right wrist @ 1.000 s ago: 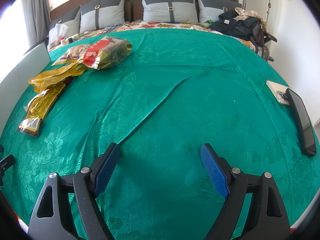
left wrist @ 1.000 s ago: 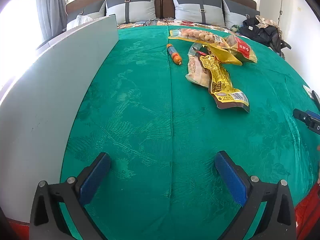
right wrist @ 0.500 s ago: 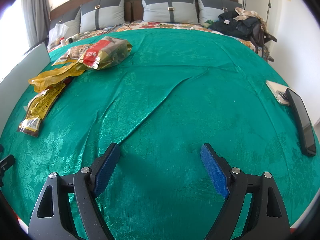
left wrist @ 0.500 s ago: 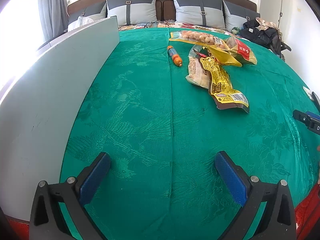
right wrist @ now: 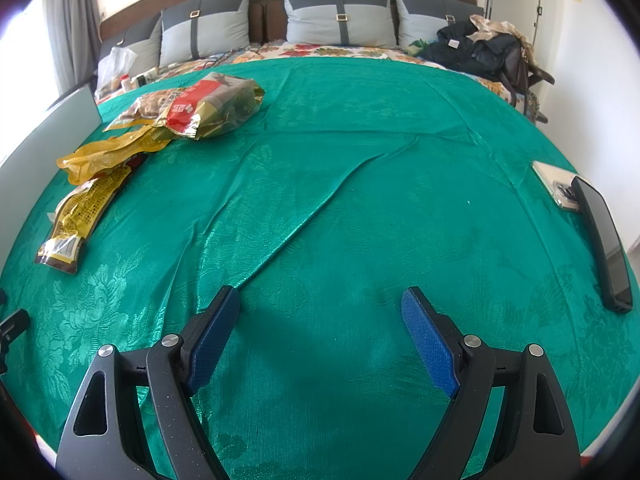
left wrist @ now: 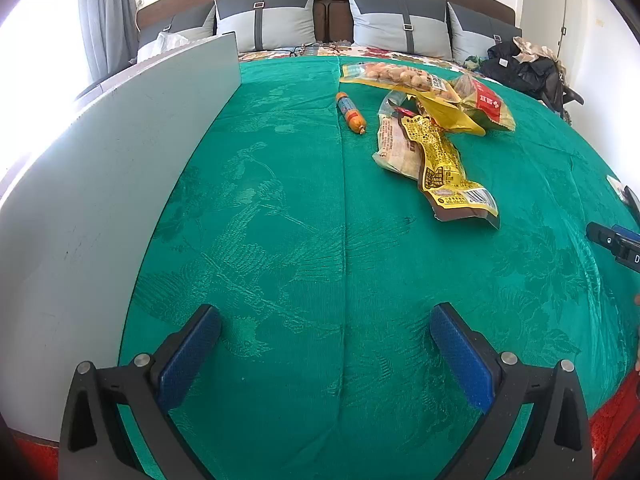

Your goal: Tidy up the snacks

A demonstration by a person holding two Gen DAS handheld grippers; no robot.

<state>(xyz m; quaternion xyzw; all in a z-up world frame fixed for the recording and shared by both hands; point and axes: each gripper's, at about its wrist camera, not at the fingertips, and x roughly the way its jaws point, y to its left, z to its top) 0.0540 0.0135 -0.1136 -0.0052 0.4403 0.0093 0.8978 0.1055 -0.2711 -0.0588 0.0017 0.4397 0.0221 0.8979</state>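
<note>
Through the left wrist view, left hand-held gripper (left wrist: 325, 354) agape and empty, yellow snack packet (left wrist: 442, 162) far-right ahead, long axis running near-to-far; through the right wrist view, right hand-held gripper (right wrist: 320, 334) equally wide, empty, snack pile (right wrist: 188, 110) far-left, farther off.

Left gripper (left wrist: 326, 320) and right gripper (right wrist: 320, 304) angle downward, apparently empty, jaws wide.
</note>
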